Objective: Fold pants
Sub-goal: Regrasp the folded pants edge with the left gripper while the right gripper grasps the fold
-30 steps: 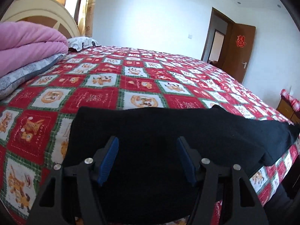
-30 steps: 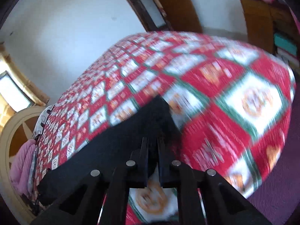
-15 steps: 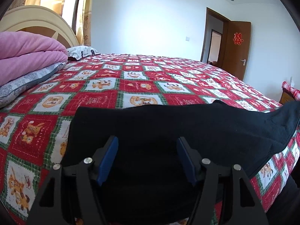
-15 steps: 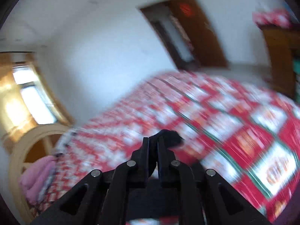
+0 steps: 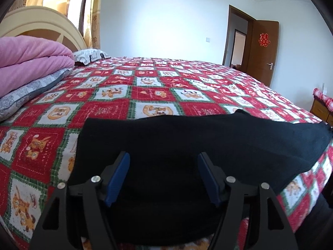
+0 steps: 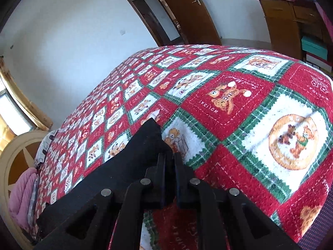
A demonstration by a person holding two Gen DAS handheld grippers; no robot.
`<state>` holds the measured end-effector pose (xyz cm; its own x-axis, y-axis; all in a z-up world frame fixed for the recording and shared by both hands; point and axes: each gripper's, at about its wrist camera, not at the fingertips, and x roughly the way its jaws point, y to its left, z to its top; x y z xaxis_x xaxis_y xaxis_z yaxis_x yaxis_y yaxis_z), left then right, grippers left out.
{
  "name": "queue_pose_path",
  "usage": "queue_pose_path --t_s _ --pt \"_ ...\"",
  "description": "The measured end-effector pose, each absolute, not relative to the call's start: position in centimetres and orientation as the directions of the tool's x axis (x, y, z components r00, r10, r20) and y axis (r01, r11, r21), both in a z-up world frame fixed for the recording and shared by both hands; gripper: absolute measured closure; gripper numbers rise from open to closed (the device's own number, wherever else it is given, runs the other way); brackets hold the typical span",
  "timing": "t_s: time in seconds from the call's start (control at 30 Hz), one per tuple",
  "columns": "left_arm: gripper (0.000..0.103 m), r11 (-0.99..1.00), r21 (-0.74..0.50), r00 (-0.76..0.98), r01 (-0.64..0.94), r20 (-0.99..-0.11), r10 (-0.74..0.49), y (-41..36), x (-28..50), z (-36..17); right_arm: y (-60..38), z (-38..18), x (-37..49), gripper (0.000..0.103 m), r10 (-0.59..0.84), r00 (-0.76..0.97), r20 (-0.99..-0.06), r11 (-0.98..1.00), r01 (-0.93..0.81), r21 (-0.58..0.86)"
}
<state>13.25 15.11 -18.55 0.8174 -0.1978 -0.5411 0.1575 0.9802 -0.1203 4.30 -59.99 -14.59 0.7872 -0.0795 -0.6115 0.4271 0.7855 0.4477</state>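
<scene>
Black pants [image 5: 187, 143] lie stretched along the near edge of a bed with a red, green and white patchwork quilt [image 5: 145, 87]. My left gripper [image 5: 164, 175] is open, its blue pads [image 5: 117, 175] apart just above the wide end of the pants, holding nothing. In the right wrist view the pants [image 6: 116, 170] run away to the lower left. My right gripper [image 6: 169, 160] is shut on the leg end of the pants, whose corner sticks up beyond the fingertips.
A folded pink blanket [image 5: 31, 62] on a grey pillow [image 5: 31, 91] lies at the bed's head, by a cream headboard [image 5: 41, 25]. A brown door [image 5: 262, 50] stands open at the far wall. A wooden cabinet [image 6: 291, 20] stands beyond the bed's foot.
My right gripper swung up with the leg end, then came back down near the quilt, still shut on it. The far end of the pants shifted a little. My left gripper stayed open in place.
</scene>
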Motion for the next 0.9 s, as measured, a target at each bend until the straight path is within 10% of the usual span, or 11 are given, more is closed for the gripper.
queue_pose_path --t_s 0.27,0.57,0.77,0.83,0.9 --pt "0.032 0.994 -0.106 0.83 0.036 -0.55 -0.089 21.7 9.3 -17.1 -59.6 -13.5 2.9 0.065 -0.148 0.789 -0.596 0.794 0.454 0.404" --pt "0.034 0.97 -0.232 0.811 0.069 -0.553 -0.19 23.0 8.6 -18.2 -57.8 -11.0 1.5 0.06 -0.234 0.819 -0.524 0.815 0.46 0.353" --pt "0.052 0.975 -0.216 0.77 0.051 -0.614 -0.177 21.3 10.0 -19.7 -57.3 -10.7 1.5 0.059 -0.224 0.828 -0.513 0.818 0.447 0.363" --pt "0.084 0.974 -0.226 0.774 0.025 -0.612 -0.163 21.8 10.0 -19.5 -57.1 -10.9 1.7 0.059 -0.217 0.827 -0.519 0.819 0.444 0.364" --pt "0.093 0.978 -0.201 0.77 0.051 -0.615 -0.166 21.7 9.7 -18.6 -57.0 -11.3 1.9 0.059 -0.211 0.822 -0.529 0.821 0.443 0.36"
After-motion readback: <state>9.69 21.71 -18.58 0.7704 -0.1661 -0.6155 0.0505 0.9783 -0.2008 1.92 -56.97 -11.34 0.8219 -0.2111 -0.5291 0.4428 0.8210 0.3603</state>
